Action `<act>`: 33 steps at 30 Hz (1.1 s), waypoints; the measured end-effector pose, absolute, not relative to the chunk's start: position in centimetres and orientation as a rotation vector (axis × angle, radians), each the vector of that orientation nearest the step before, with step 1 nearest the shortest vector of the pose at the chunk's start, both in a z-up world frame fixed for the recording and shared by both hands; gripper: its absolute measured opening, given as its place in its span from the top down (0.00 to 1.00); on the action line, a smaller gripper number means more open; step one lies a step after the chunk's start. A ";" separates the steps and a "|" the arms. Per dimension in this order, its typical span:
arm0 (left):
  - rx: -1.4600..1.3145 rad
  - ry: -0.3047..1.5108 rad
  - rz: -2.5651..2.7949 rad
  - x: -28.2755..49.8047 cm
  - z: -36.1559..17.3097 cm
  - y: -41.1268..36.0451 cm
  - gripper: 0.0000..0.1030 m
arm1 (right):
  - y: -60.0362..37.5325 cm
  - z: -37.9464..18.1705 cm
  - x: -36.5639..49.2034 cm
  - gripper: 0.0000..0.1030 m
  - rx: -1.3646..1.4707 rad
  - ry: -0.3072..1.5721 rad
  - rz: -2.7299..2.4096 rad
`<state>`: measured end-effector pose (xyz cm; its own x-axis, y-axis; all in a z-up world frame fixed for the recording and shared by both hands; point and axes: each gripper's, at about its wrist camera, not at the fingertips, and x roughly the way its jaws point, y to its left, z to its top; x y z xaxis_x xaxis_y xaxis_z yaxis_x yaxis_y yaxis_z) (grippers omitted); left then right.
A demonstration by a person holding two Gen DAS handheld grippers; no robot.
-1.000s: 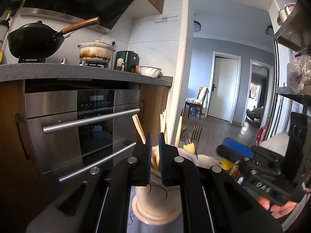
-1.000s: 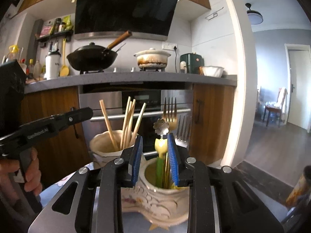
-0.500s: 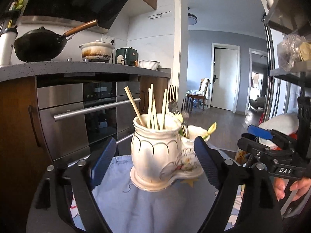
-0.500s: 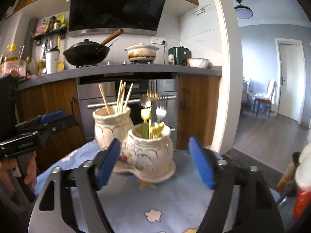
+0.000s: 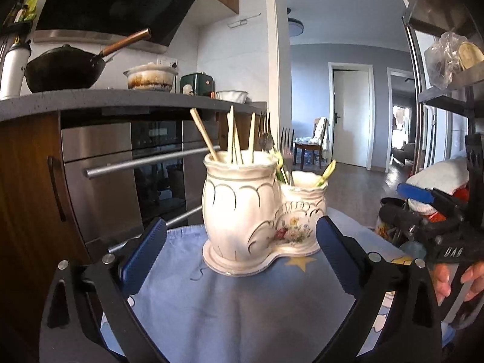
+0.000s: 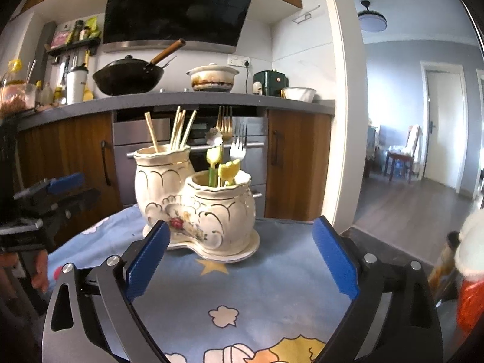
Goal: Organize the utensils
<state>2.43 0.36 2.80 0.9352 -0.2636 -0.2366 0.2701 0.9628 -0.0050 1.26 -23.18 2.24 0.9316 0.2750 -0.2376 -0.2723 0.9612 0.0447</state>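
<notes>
Only "DAS" legible on right claw (image 5: pixel 423 199); both claws spread.

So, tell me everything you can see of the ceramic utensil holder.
The ceramic utensil holder is glossy cream-white with gilt scallop lines and a painted flower spray. It is two jars joined on one shared base: a taller jar holding wooden chopsticks, and a shorter jar holding forks and yellow-tipped picks. It stands upright on a blue patterned cloth. Neither gripper touches it; both pairs of jaws stand wide open in front of it.
</notes>
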 end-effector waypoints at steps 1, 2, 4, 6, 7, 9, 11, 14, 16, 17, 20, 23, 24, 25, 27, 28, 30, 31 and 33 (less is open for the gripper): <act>0.020 0.235 -0.278 2.4 2.8 0.5 0.05 | -23.4 2.2 1.3 0.08 0.021 0.246 0.281; 0.014 0.233 -0.281 2.4 2.8 0.6 0.05 | -23.4 2.2 1.3 0.08 0.023 0.246 0.281; 0.000 0.230 -0.288 2.3 2.8 0.9 0.05 | -23.2 2.2 1.1 0.07 0.015 0.238 0.284; -0.005 0.231 -0.285 2.4 2.9 1.0 0.05 | -23.0 2.3 0.8 0.07 0.003 0.223 0.289; -0.005 0.231 -0.284 2.4 2.9 1.0 0.05 | -22.9 2.3 0.7 0.07 -0.002 0.217 0.290; 0.002 0.222 -0.282 2.2 2.9 0.9 0.05 | -22.9 2.4 0.4 0.06 -0.009 0.203 0.293; 0.011 0.212 -0.282 1.9 2.9 0.7 0.05 | -22.8 2.4 0.2 0.06 -0.010 0.192 0.299; 0.025 0.206 -0.276 1.8 2.9 0.4 0.05 | -22.7 2.5 0.2 0.05 -0.013 0.191 0.301; 0.030 0.205 -0.274 1.7 2.9 0.4 0.05 | -22.7 2.5 0.2 0.05 -0.012 0.193 0.300; 0.030 0.203 -0.273 1.7 2.9 0.4 0.05 | -22.7 2.5 0.2 0.05 -0.011 0.194 0.299; 0.029 0.198 -0.270 1.5 3.0 0.4 0.05 | -22.7 2.5 0.2 0.05 -0.011 0.187 0.296; 0.030 0.201 -0.265 1.6 3.0 0.4 0.05 | -22.7 2.5 0.1 0.05 -0.011 0.189 0.297; 0.030 0.202 -0.264 1.6 3.0 0.5 0.05 | -22.7 2.5 0.1 0.05 -0.011 0.189 0.296; 0.029 0.204 -0.264 1.7 3.0 0.5 0.05 | -22.7 2.5 0.1 0.05 -0.009 0.193 0.296; 0.028 0.208 -0.264 1.8 3.0 0.5 0.05 | -22.7 2.5 0.1 0.05 -0.008 0.195 0.296; 0.028 0.210 -0.264 1.8 3.0 0.5 0.05 | -22.7 2.5 0.2 0.05 -0.009 0.194 0.297; 0.029 0.212 -0.264 1.9 3.0 0.5 0.05 | -22.7 2.5 0.2 0.05 -0.008 0.195 0.297; 0.029 0.212 -0.264 1.9 3.0 0.4 0.05 | -22.7 2.5 0.2 0.05 -0.007 0.196 0.297; 0.031 0.213 -0.263 2.0 3.0 0.4 0.05 | -22.7 2.5 0.1 0.05 -0.008 0.197 0.297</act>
<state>1.97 0.41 2.95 0.9431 -0.2550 -0.2135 0.2616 0.9652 0.0028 0.11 -22.66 2.48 0.9373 0.2898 -0.1937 -0.2913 0.9564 0.0213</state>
